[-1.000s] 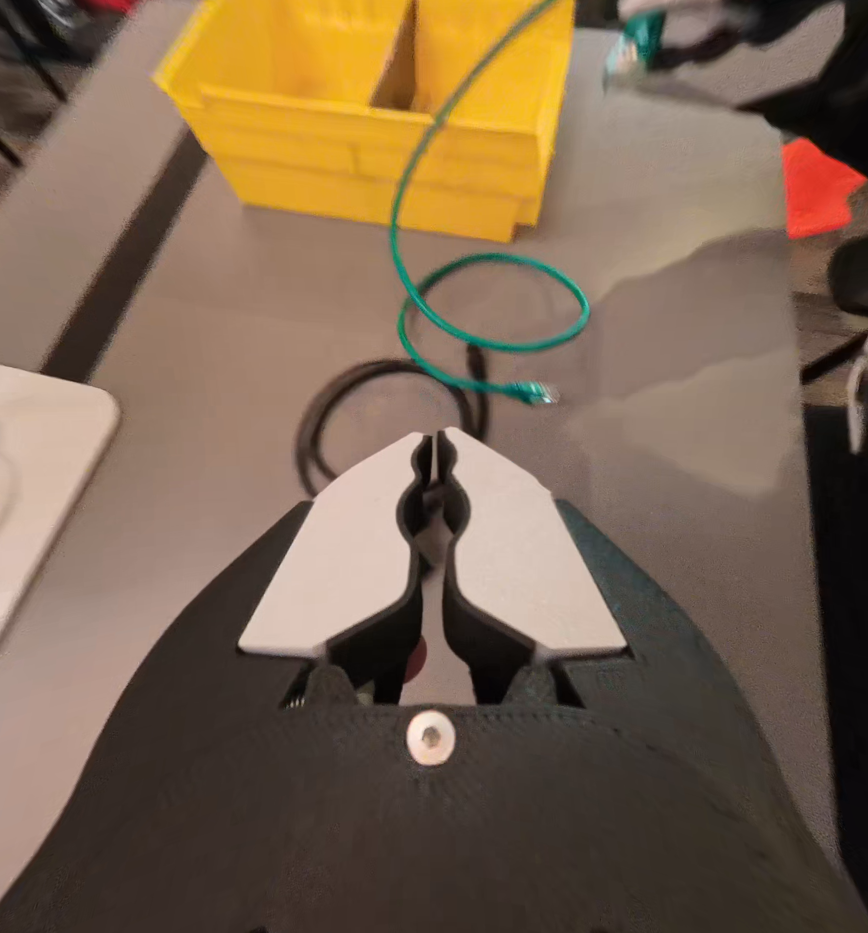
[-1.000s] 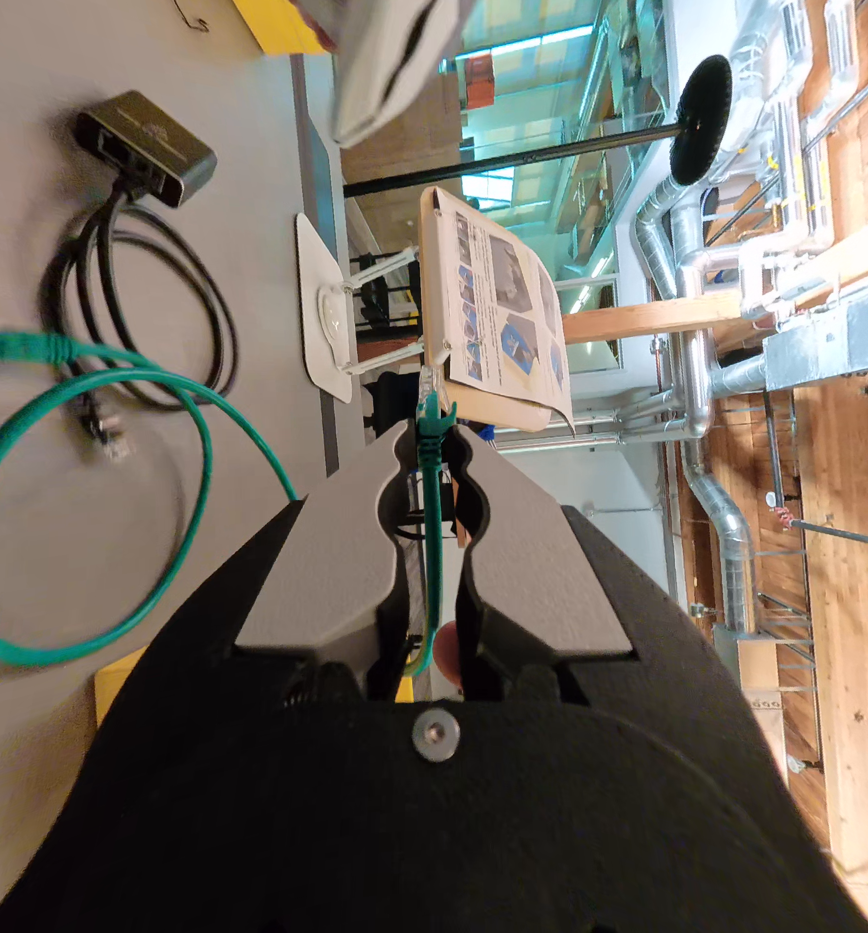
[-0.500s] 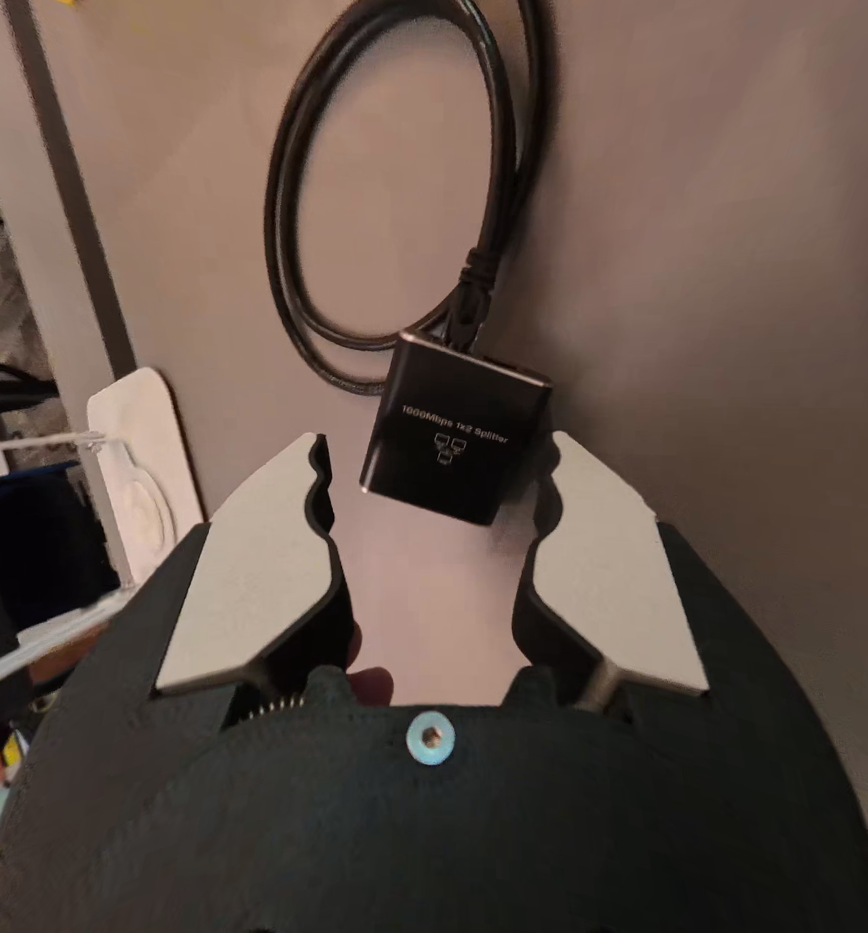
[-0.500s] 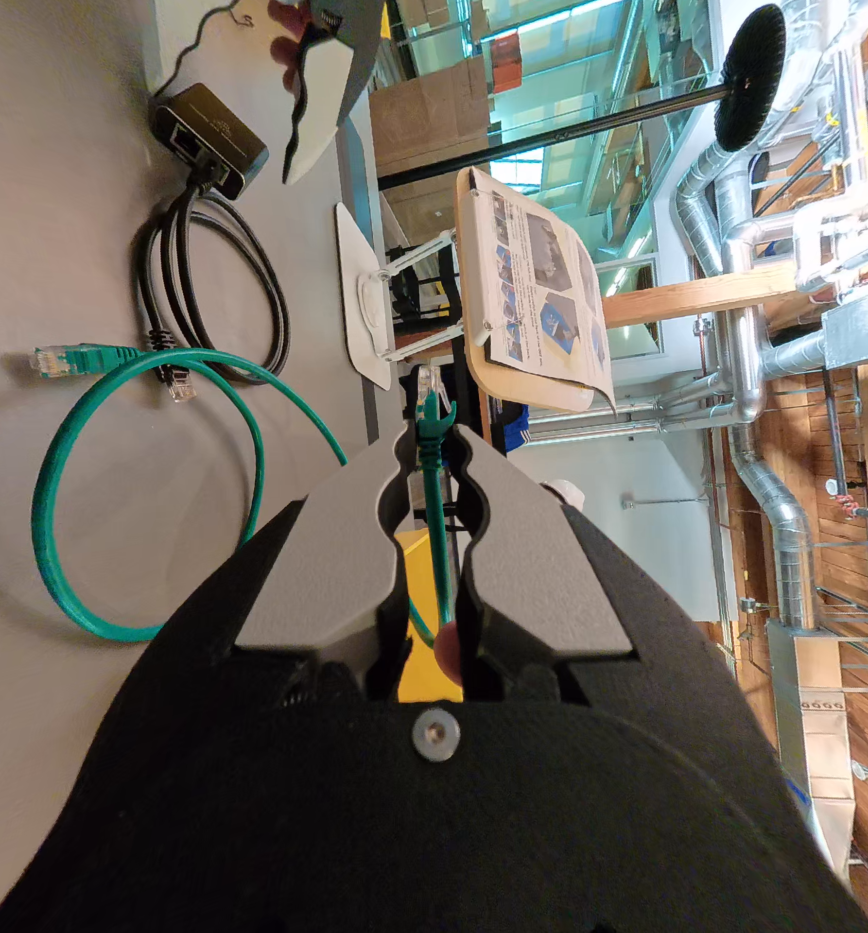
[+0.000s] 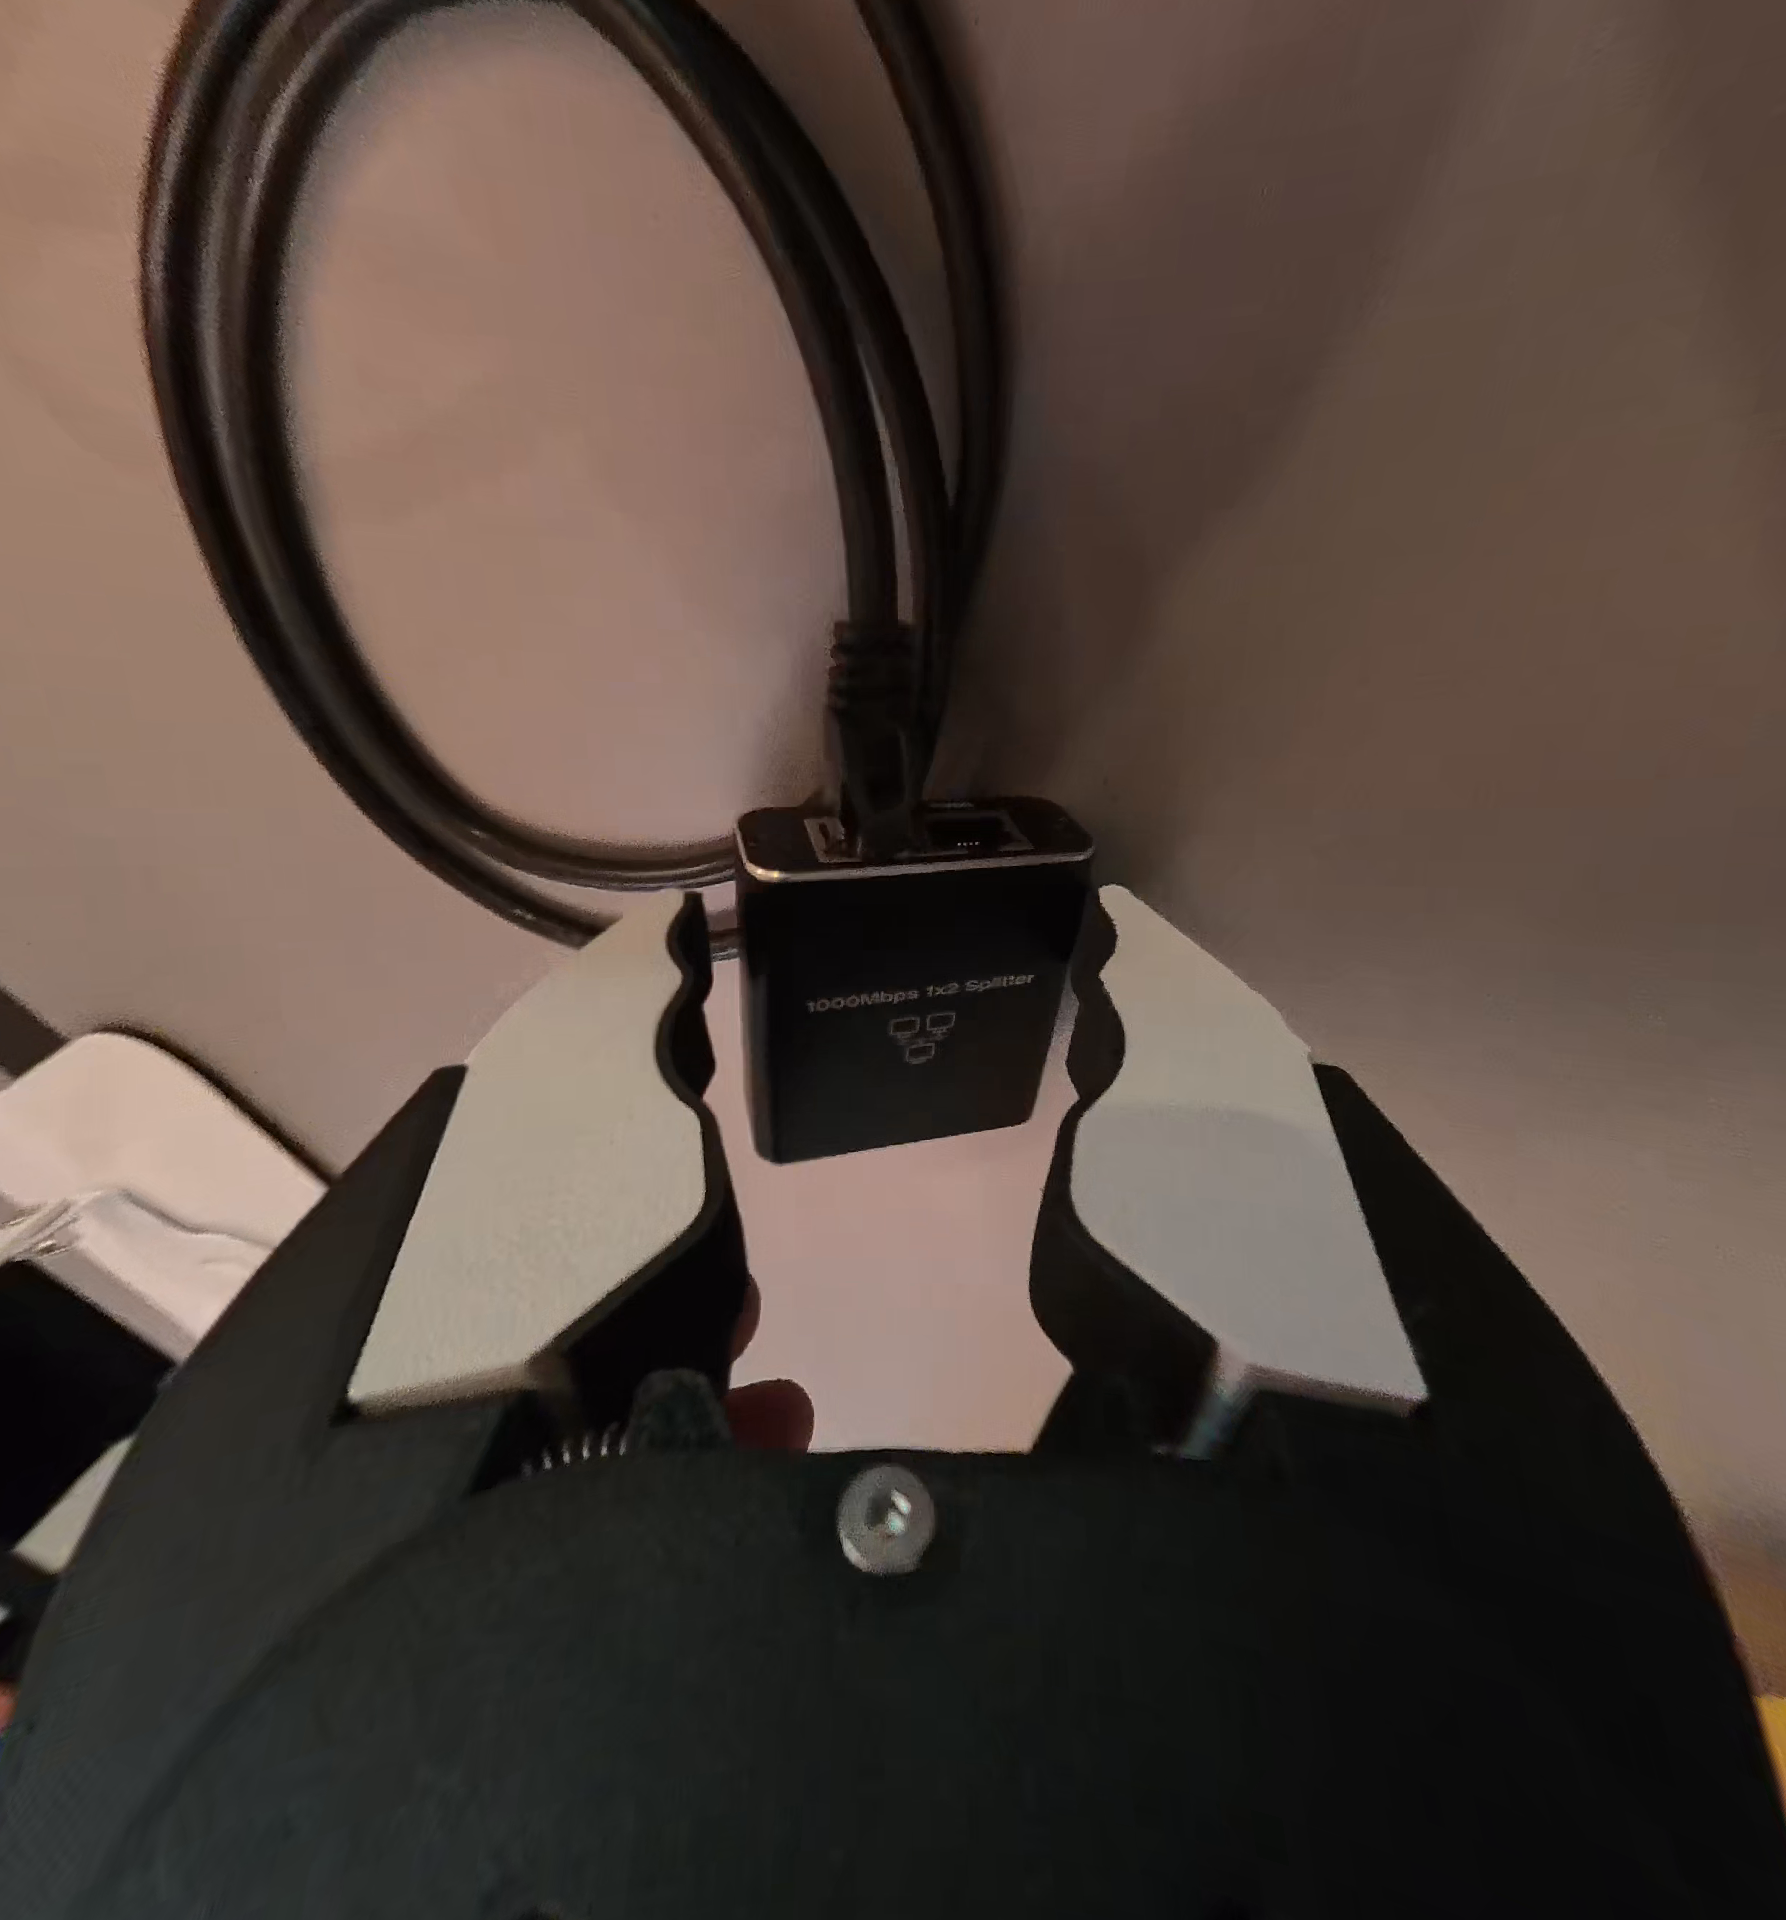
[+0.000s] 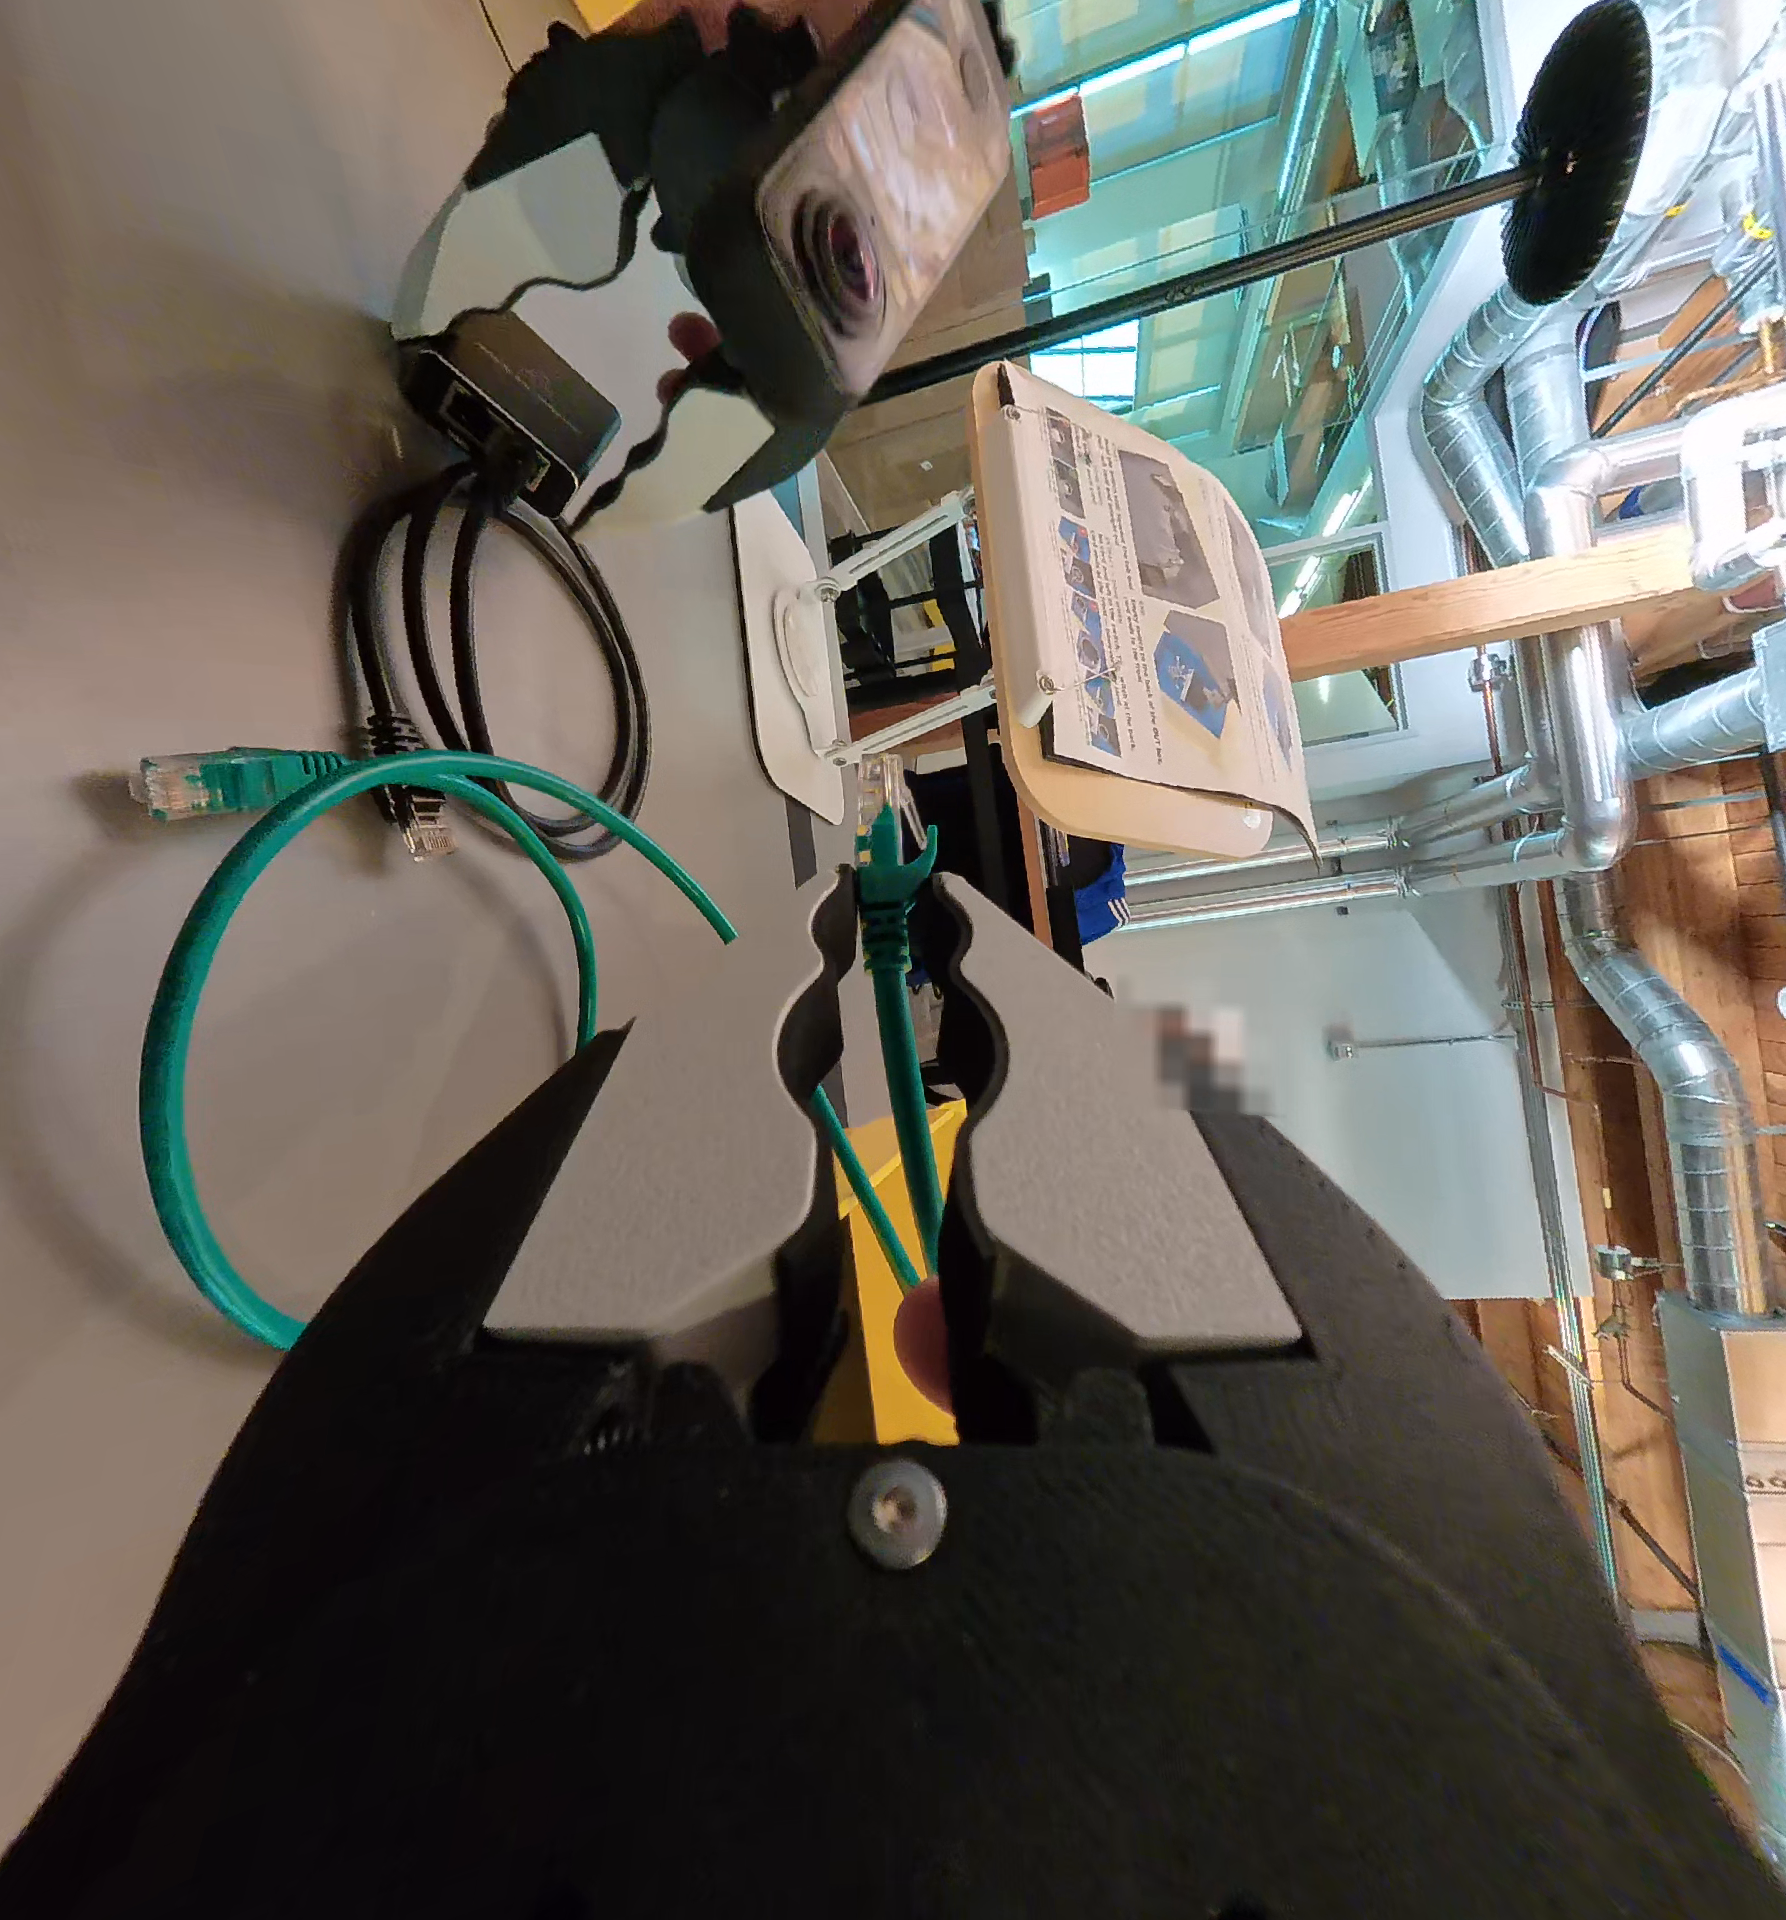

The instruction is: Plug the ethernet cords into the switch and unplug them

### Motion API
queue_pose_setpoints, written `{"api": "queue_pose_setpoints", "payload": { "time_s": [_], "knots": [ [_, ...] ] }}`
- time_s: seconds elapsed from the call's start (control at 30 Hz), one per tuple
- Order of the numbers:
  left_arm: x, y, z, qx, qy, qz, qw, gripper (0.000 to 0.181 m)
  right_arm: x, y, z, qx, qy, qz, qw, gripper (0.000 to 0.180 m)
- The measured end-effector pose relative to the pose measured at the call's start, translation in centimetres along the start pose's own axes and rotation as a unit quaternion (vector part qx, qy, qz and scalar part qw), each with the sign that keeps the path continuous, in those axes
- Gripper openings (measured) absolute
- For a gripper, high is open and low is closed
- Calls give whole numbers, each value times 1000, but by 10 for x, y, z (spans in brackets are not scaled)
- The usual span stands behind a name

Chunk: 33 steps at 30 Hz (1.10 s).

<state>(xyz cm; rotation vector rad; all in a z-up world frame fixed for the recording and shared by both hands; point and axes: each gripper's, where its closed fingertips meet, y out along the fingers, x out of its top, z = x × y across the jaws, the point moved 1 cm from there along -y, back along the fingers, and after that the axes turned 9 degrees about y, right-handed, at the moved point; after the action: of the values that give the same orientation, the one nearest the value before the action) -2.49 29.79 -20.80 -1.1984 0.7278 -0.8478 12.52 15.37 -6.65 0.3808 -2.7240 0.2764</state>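
Note:
The black switch (image 5: 910, 997) lies on the grey table between the fingers of my left gripper (image 5: 894, 914), which is open and flanks its sides. A black cord (image 5: 873, 748) is plugged into its left port; the port beside it (image 5: 972, 834) is empty. My right gripper (image 6: 891, 894) is shut on the green ethernet cord (image 6: 894, 1029) just behind its clear plug, held in the air. The cord's loop (image 6: 182, 1039) and other plug (image 6: 182, 784) lie on the table. The switch (image 6: 515, 405) and left gripper (image 6: 499, 416) show far off in the right wrist view.
The black cord's coil (image 5: 556, 416) lies beyond the switch, and its free plug (image 6: 421, 831) rests by the green loop. A white stand base (image 6: 795, 644) holding a board with a printed sheet (image 6: 1128, 644) is at the table edge. A yellow bin (image 6: 889, 1153) shows behind my right fingers. The left gripper's tips are roughly 25 cm from the right gripper's.
My left gripper opened, swung to the switch and moved forward, so the switch now sits between its fingers. My right gripper keeps its hold on the green cord.

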Motion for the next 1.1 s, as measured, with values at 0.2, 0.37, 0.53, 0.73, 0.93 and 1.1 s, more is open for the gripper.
{"api": "queue_pose_setpoints", "payload": {
  "time_s": [0.2,0.37,0.53,0.73,0.93,1.1],
  "knots": [
    [9,4,0,-52,-45,-63,996,62,0,-2,0,-6,16,-7,1000,9],
    [10,4,0,-40,-93,-100,990,62,-1,-6,1,-6,24,-9,1000,9],
    [9,-2,-5,-44,-122,-118,984,61,-2,-13,-8,-14,33,-12,999,9],
    [-3,-32,1,-13,-165,-146,975,61,-5,-30,-42,-53,49,-9,997,9],
    [-15,-88,9,15,-209,-185,960,61,5,-37,-61,-65,55,-20,996,9],
    [3,-124,0,-32,-208,-209,955,61,34,-10,-44,-35,19,-42,998,9]
  ]
}}
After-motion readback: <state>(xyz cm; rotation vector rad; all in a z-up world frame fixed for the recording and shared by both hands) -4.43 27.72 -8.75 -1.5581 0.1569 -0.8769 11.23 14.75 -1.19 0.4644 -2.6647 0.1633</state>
